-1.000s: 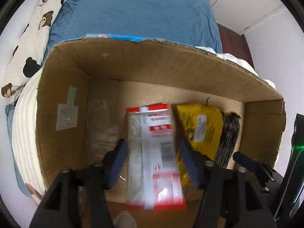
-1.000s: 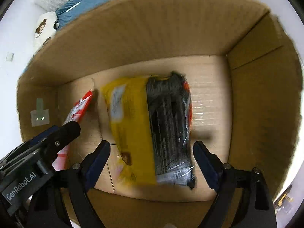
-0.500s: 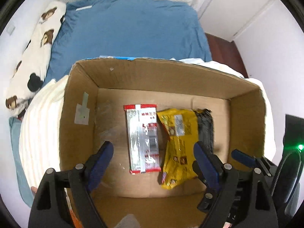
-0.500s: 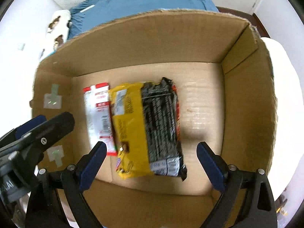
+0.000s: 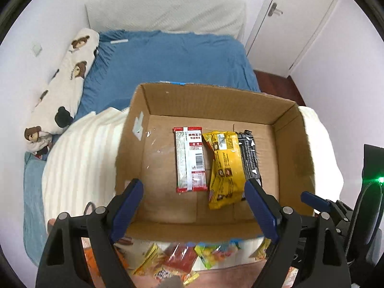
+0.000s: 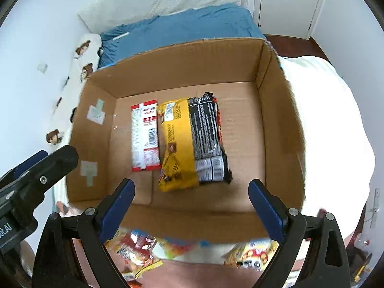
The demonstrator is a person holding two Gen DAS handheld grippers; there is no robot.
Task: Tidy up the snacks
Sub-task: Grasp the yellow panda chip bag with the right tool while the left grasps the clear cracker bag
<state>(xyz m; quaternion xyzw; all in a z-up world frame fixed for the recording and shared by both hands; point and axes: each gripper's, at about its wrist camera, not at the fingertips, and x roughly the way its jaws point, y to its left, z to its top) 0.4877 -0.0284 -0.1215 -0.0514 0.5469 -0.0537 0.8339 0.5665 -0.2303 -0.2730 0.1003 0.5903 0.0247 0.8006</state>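
Observation:
A cardboard box (image 5: 291,153) (image 6: 276,129) sits on the bed. On its floor lie a red-and-white snack pack (image 5: 190,159) (image 6: 145,135), a yellow pack (image 5: 223,168) (image 6: 177,144) and a black pack (image 5: 249,156) (image 6: 207,136), side by side. My left gripper (image 5: 194,206) hangs open above the box's near side, nothing between its blue pads. My right gripper (image 6: 189,210) is likewise open and empty over the near wall. Each gripper shows at the edge of the other's view.
Several loose snack packets (image 5: 177,261) (image 6: 136,249) lie in front of the box on a pinkish surface. A white striped blanket (image 5: 81,158), a blue bedsheet (image 5: 168,60) and a bear-print pillow (image 5: 64,88) surround the box. A white door (image 5: 295,19) stands behind.
Both grippers rose and drew back out of the box. The left jaws spread off the red-and-white pack, which now lies flat on the floor. The box looks smaller and the loose packets came into view.

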